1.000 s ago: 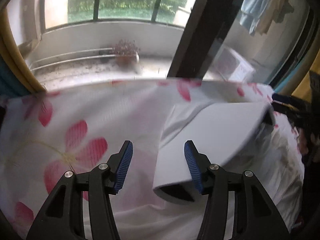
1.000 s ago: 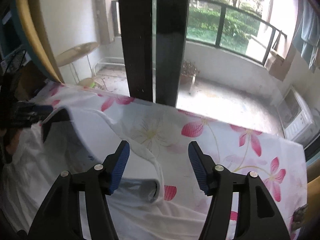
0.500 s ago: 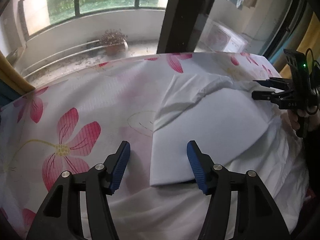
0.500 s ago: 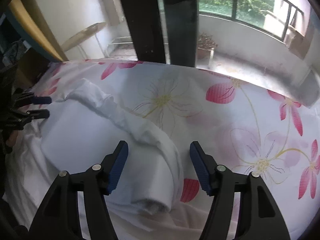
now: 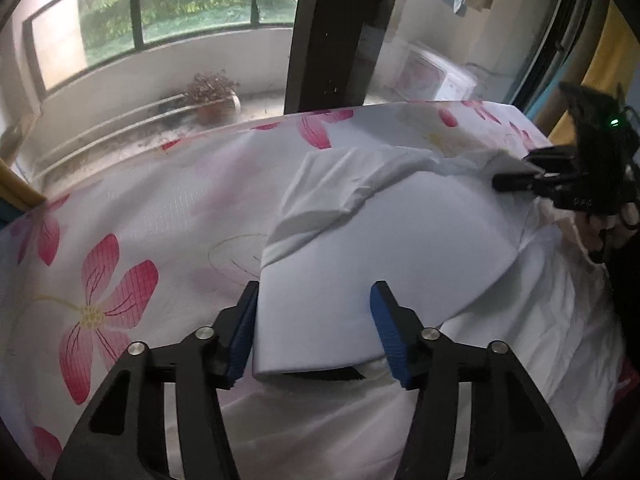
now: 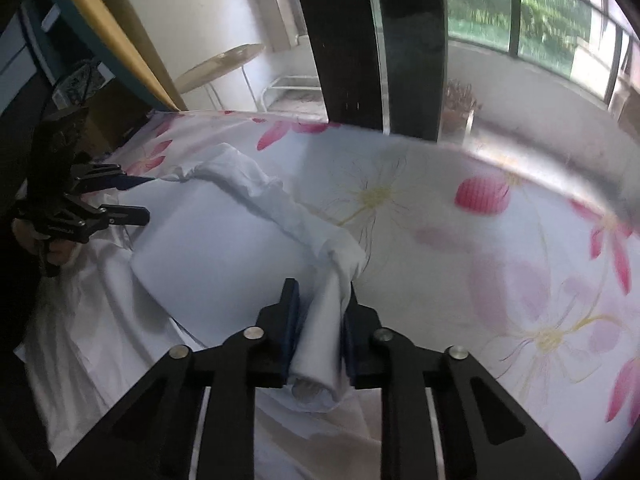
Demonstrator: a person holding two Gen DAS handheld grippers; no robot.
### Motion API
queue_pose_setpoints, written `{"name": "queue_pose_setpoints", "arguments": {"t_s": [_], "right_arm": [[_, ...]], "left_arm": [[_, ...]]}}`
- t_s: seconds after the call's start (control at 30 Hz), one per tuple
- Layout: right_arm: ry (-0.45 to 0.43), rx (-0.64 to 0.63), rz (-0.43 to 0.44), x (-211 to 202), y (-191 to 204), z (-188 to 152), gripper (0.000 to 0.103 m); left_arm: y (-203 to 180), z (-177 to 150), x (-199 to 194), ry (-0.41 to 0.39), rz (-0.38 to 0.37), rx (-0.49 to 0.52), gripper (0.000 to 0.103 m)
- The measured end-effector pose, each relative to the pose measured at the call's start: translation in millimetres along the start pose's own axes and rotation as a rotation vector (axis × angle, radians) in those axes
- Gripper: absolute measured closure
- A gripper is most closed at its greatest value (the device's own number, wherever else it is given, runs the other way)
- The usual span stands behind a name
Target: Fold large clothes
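A large white garment [image 5: 384, 248] lies partly folded on a flowered bed sheet [image 5: 132, 240]. My left gripper [image 5: 314, 332] is open, its blue pads on either side of the near corner of the folded panel. In the right wrist view the garment's rumpled sleeve [image 6: 280, 208] runs from the far left towards me. My right gripper [image 6: 320, 320] is shut on the near end of that sleeve. The right gripper also shows in the left wrist view [image 5: 520, 176], at the garment's far right edge. The left gripper shows in the right wrist view [image 6: 132, 196], open.
A dark window frame post [image 5: 332, 32] stands beyond the bed's far edge, with a balcony and potted plant [image 5: 212, 92] behind the glass. A round side table [image 6: 220, 68] stands past the bed. Yellow curtain [image 6: 108, 36] hangs at the side.
My right gripper has closed on the garment's sleeve end; half a second ago it was open. My left gripper has moved forward so its pads straddle the folded panel's corner.
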State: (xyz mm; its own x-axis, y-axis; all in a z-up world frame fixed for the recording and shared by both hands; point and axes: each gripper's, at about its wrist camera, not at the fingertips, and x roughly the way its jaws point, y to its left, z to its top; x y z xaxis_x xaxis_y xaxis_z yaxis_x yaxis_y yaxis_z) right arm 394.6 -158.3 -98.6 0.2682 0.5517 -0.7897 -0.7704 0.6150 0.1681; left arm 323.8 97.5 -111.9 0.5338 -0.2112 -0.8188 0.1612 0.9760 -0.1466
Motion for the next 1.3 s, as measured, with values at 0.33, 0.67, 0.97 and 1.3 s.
{"name": "queue_pose_setpoints", "arguments": {"t_s": [0.33,0.67,0.97,1.3], "right_arm": [[-0.159,-0.243,-0.237,-32.3,32.0,8.5,0.089],[-0.137,-0.28,-0.315,-34.0,35.8,-24.9,0.073],[-0.185,-0.317,-0.348,-50.0,52.2,-47.7,0.075],[-0.202,-0.398,-0.435,-52.6,71.6,-67.4,0.089]], "left_arm": [[-45.8,3.3,-35.6,-0.264,0.276,0.241,0.09],[-56.7,-27.7,-43.6,-0.324,0.312,0.294,0.09],[-43.9,-34.8,-58.2,-0.313,0.162,0.168,0.089],[-42.6,-47.2,-61.0,-0.223,-0.007,0.145,0.088]]}}
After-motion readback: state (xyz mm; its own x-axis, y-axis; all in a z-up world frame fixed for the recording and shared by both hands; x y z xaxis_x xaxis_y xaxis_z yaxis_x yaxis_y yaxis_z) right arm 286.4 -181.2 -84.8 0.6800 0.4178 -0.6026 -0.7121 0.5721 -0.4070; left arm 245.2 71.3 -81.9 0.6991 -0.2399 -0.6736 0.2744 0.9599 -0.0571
